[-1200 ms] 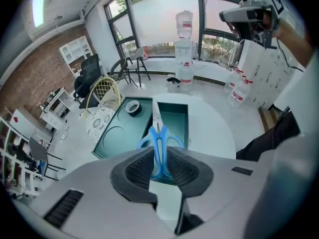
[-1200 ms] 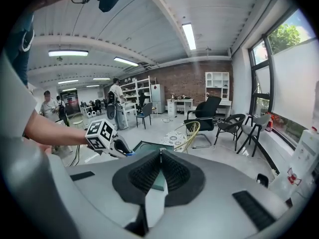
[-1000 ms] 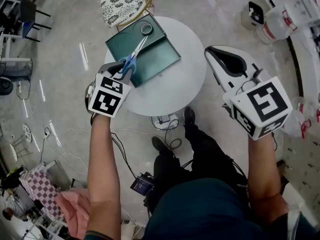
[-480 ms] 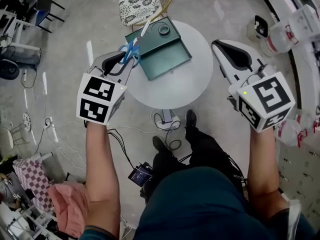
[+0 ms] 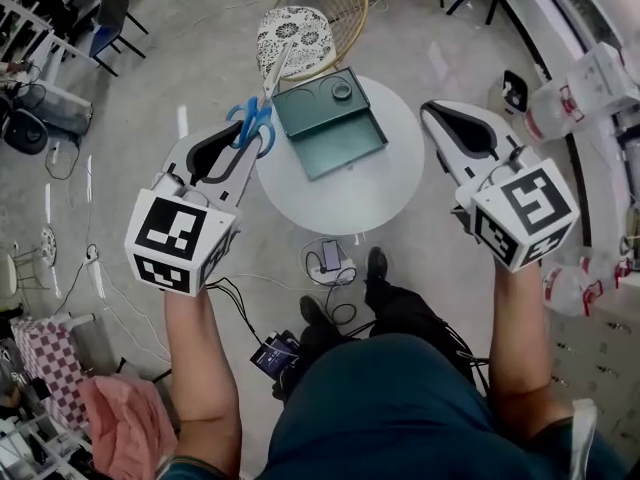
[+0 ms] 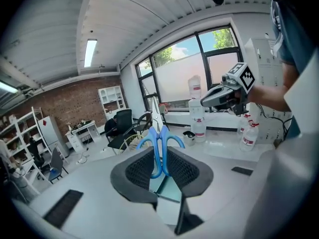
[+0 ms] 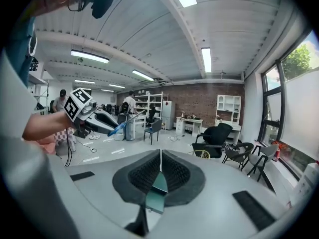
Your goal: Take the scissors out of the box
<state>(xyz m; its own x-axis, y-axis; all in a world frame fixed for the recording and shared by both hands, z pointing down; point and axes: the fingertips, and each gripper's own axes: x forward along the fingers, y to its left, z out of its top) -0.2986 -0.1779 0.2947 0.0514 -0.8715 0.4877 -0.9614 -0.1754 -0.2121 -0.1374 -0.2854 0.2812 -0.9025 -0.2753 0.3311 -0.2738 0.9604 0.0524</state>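
Since a second ago: left tongs have risen off the box, and the scissors are now clear of it. Right tongs have lifted too; they are pressed together, empty, well apart.

Left tongs clamped on the blue handles, blades poking out beyond the tips.

Hold is on the loops only, so the blades may swing. Keep the squeeze firm, carry slowly to bare counter beside the box, and lower before letting go.

A round white table stands on a pale glossy floor. Just beyond it is a gold wire chair with a patterned cushion. Black cables trail under the table. A pink cloth lies at lower left, and large water bottles stand at right.
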